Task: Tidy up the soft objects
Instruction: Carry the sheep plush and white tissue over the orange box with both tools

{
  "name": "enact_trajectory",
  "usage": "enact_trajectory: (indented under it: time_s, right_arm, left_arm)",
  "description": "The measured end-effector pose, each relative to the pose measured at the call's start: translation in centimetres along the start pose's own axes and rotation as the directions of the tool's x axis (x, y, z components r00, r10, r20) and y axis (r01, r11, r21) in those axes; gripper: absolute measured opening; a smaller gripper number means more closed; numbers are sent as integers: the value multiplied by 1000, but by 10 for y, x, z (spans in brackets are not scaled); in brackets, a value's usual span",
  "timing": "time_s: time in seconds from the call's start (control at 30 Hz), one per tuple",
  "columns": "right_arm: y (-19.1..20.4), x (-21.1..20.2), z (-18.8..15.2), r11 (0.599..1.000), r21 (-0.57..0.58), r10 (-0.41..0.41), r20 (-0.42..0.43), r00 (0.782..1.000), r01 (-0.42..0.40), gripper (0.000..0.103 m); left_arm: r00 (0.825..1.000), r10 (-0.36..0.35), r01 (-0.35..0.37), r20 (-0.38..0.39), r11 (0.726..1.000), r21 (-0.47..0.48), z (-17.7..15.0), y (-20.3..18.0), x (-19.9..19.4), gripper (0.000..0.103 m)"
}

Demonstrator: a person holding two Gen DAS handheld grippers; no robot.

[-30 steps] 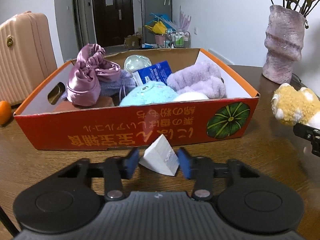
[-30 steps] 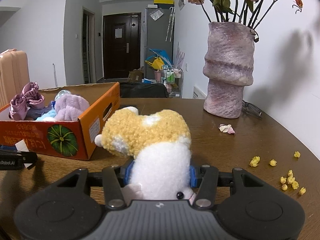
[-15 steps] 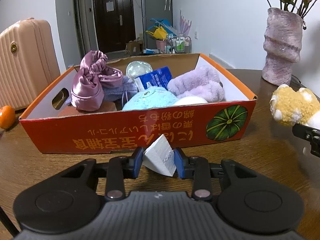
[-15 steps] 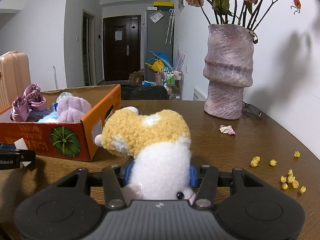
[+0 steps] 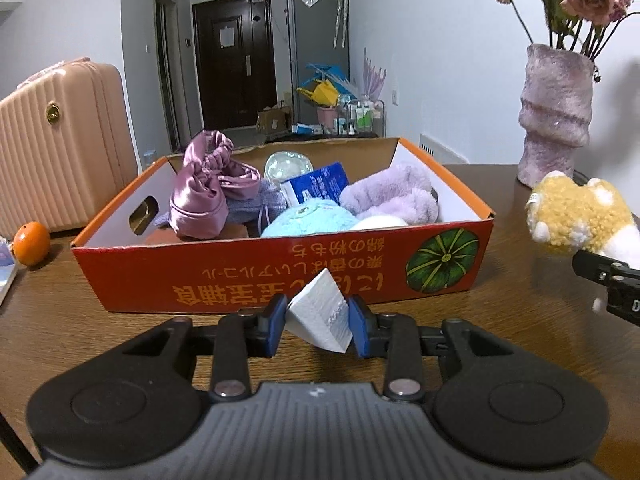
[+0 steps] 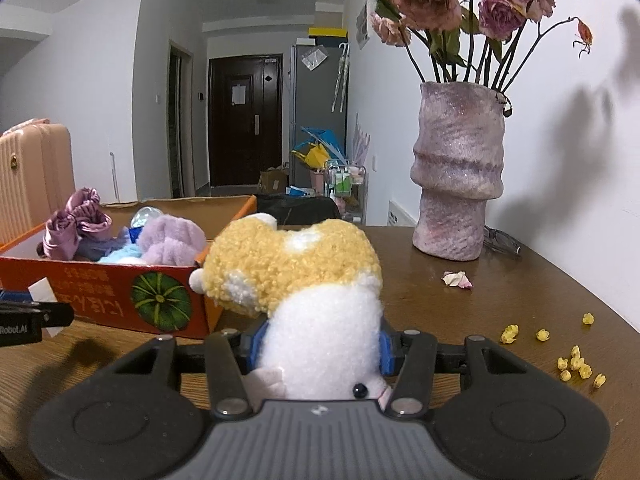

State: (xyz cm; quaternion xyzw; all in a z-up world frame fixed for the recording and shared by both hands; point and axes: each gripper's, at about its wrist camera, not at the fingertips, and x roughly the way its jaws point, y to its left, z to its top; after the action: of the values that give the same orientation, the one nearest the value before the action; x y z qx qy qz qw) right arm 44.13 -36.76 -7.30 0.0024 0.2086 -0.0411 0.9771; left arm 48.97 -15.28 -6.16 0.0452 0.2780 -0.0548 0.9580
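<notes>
My left gripper (image 5: 318, 322) is shut on a white wedge-shaped sponge (image 5: 318, 314), held just above the table in front of the orange cardboard box (image 5: 280, 276). The box holds a purple satin scrunchie (image 5: 202, 188), a lilac plush (image 5: 394, 200), a light blue plush (image 5: 308, 220) and a blue packet (image 5: 316, 188). My right gripper (image 6: 318, 344) is shut on a yellow and white plush toy (image 6: 304, 280), to the right of the box; the toy also shows in the left wrist view (image 5: 576, 216).
A tall purple vase (image 6: 458, 184) with dried roses stands at the back right. Yellow petals (image 6: 572, 356) lie scattered on the table at right. An orange (image 5: 31, 243) and a pink suitcase (image 5: 60, 140) are left of the box.
My left gripper closed on the white sponge and lifted slightly. My right gripper rose a little with the plush toy in it.
</notes>
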Motion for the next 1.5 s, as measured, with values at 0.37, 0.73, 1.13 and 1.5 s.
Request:
enact_trajectory:
  time_s: [0.37, 0.73, 1.13, 1.5]
  right_arm:
    - [36, -20, 2, 999, 2, 36, 43, 998, -36, 50]
    - [86, -30, 6, 996, 7, 84, 85, 993, -84, 51]
    - [103, -11, 21, 996, 30, 84, 111, 990, -88, 51]
    - [118, 23, 41, 995, 12, 95, 142, 985, -97, 51]
  left_arm:
    - [998, 1, 1, 64, 1000, -23, -3, 10, -33, 35]
    - [993, 20, -8, 120, 995, -102, 5, 40, -56, 35]
    - [985, 33, -11, 170, 991, -131, 19, 54, -57, 35]
    - [979, 48, -17, 197, 988, -155, 42, 67, -33, 35]
